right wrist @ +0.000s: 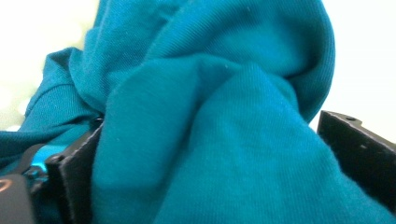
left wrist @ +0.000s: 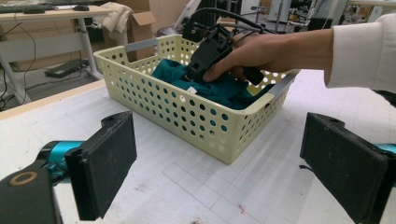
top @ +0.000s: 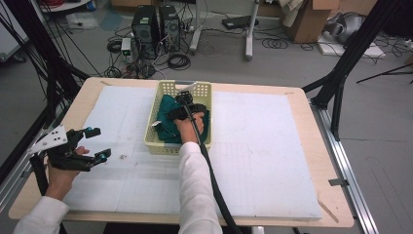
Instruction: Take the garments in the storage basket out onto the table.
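Note:
A pale yellow perforated basket (top: 152, 141) stands at the back middle of the white foam mat (top: 263, 156). A crumpled teal cloth (top: 165, 124) lies inside it. My right gripper (top: 183, 103) reaches down into the basket, held by a hand in a white sleeve. In the right gripper view its jaws (right wrist: 215, 154) stand wide apart with a bulge of the teal cloth (right wrist: 210, 107) between them. My left gripper (top: 100, 143) hovers open over the mat's left side, nothing between its pads (left wrist: 107, 163). From it I see the basket (left wrist: 187, 112), the cloth (left wrist: 224, 91) and the right gripper (left wrist: 198, 67).
The mat covers a wooden table (top: 341, 204). A black cable (top: 214, 185) trails from the right gripper along the forearm to the front edge. Beyond the table are computer towers (top: 156, 27), floor cables and cardboard boxes (top: 311, 19). Black stand legs (top: 341, 73) rise at the right.

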The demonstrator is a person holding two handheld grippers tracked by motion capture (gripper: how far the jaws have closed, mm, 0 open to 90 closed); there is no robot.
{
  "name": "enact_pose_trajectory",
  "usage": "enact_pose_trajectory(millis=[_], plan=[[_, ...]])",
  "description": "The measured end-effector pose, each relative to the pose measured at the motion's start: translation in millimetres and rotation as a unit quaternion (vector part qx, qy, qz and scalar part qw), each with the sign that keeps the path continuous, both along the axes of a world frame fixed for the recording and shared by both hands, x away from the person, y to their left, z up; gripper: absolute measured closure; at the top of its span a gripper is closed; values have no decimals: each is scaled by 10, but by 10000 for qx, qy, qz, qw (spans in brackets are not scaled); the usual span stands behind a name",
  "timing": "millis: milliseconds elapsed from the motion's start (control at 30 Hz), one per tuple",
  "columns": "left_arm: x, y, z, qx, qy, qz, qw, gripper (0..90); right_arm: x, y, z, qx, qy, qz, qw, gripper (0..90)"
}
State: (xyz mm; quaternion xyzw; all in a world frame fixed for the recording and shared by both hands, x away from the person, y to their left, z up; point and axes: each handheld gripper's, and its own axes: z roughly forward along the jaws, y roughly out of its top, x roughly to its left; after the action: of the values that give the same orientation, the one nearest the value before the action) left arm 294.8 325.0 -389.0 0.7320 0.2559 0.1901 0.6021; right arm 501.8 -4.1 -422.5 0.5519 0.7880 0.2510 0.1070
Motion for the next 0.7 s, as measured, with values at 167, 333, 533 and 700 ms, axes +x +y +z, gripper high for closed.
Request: enact_pose_trajectory(millis=[167, 333, 533, 700], plan=[[2, -1, 0, 5, 1, -1, 10000, 109, 4, -15, -6, 96, 71, 34, 9999, 95], [-1, -4, 1, 3, -5, -7, 10000, 110, 4, -21, 1, 230, 147, 98, 9996, 166], [-8, -2, 7, -18, -40, -10, 10000, 110, 8, -31, 11, 383, 236, 191, 9988, 272], [-7, 2, 8, -58, -35, -3, 10000, 110, 6, -34, 24, 439, 302, 287, 9982, 366]])
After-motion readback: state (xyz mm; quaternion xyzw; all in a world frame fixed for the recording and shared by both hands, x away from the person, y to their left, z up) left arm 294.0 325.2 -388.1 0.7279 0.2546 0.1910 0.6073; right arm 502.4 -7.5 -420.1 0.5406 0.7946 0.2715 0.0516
